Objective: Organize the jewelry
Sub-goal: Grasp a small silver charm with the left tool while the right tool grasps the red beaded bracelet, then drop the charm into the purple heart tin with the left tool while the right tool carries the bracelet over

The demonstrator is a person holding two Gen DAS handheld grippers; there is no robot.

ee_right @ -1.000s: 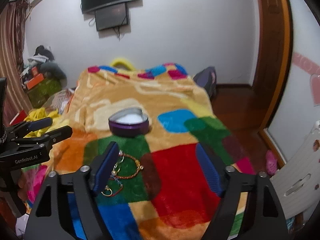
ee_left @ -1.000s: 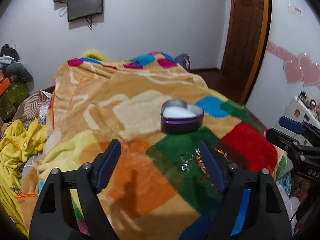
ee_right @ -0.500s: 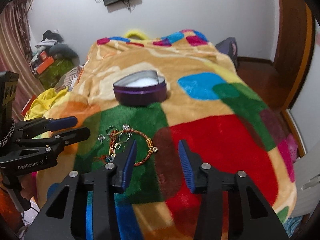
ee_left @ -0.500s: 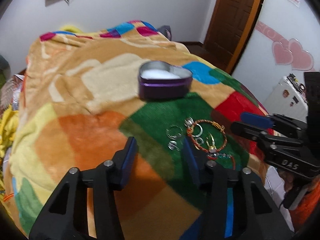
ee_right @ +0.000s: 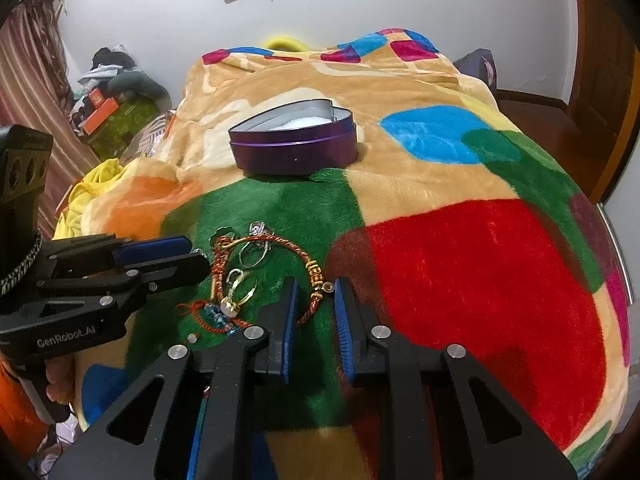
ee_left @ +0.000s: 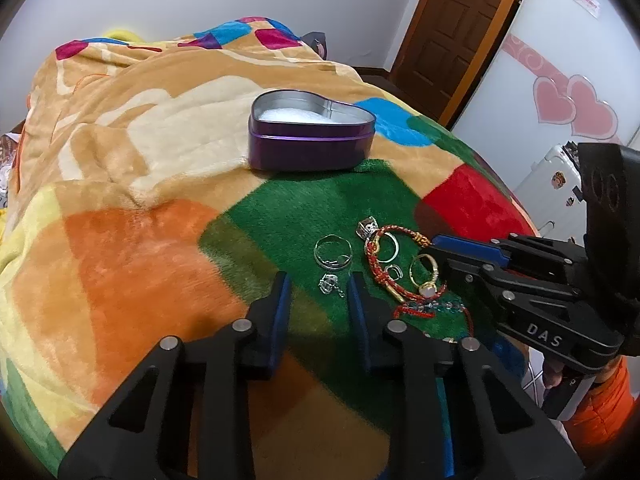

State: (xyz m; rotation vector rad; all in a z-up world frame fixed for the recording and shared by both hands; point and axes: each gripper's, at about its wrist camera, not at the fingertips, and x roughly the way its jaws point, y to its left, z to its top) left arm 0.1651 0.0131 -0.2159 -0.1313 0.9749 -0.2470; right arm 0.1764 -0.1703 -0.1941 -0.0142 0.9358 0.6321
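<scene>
- The heart-shaped tin (ee_left: 310, 142) sits lidless on the far side of the plush patchwork blanket (ee_left: 132, 240); in the left wrist view its point aims right, its long axis running left to right, purple metal walls around a white padded floor.
- Nearer, on the green patch, lies the jewelry: a thin silver ring (ee_left: 333, 252) flat on the fleece, and just near of it a small silver charm (ee_left: 329, 283) with a short chain.
- To the right, a braided red-and-gold cord bracelet (ee_right: 264, 268) curls in a loose loop, long axis running near to far, with silver rings inside it and a gold ring (ee_left: 425, 276) with a pale stone at its near end.
- A red string with blue beads (ee_left: 428, 307) trails at the near edge of the heap.
- Left gripper (ee_left: 318, 280): jaws have just been closing to a narrow gap, with the silver charm just at the tips between them; the pads aren't pressing on it.
- Right gripper (ee_right: 315, 286): jaws have just been closing too, nearly together, the bracelet's gold-beaded end between the tips; whether the blue pads (ee_right: 289, 312) actually bite the cord, I can't tell.
- An orange sleeve (ee_left: 600, 412) shows behind the right gripper.
</scene>
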